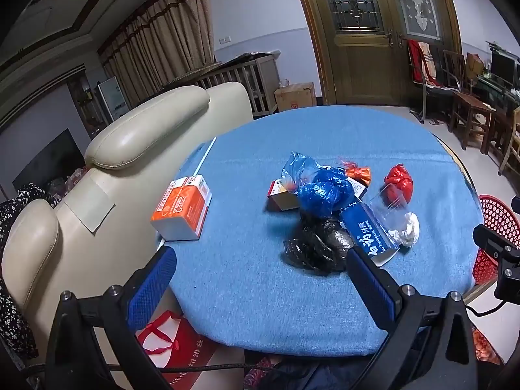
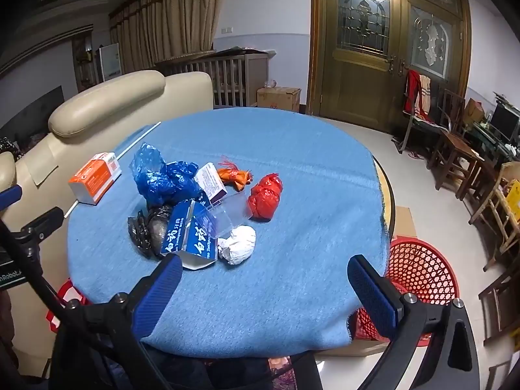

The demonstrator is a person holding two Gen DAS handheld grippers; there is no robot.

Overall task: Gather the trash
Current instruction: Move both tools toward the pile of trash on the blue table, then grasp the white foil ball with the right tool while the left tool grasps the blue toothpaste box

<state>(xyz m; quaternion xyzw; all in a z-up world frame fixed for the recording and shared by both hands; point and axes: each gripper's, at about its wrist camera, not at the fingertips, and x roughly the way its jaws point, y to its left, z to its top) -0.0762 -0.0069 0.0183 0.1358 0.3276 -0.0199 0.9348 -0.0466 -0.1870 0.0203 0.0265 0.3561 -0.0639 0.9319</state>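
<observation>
A pile of trash lies on the blue table cloth (image 1: 260, 286): a blue plastic bag (image 1: 321, 188), a black bag (image 1: 318, 247), a blue toothpaste box (image 1: 370, 234), a red bag (image 1: 398, 183), an orange wrapper (image 1: 357, 174), a white wad (image 1: 408, 229) and a small box (image 1: 281, 195). An orange-white box (image 1: 183, 209) lies apart at the left. My left gripper (image 1: 260, 289) is open and empty, near the table's front edge. My right gripper (image 2: 265, 292) is open and empty, just in front of the white wad (image 2: 237, 243) and toothpaste box (image 2: 191, 237).
A red mesh basket (image 2: 419, 279) stands on the floor right of the table. A cream leather sofa (image 1: 130, 149) is at the left. A white stick (image 1: 204, 156) lies at the table's left edge. A red gift bag (image 1: 175, 347) sits below. Wooden chairs (image 2: 455, 156) stand at the right.
</observation>
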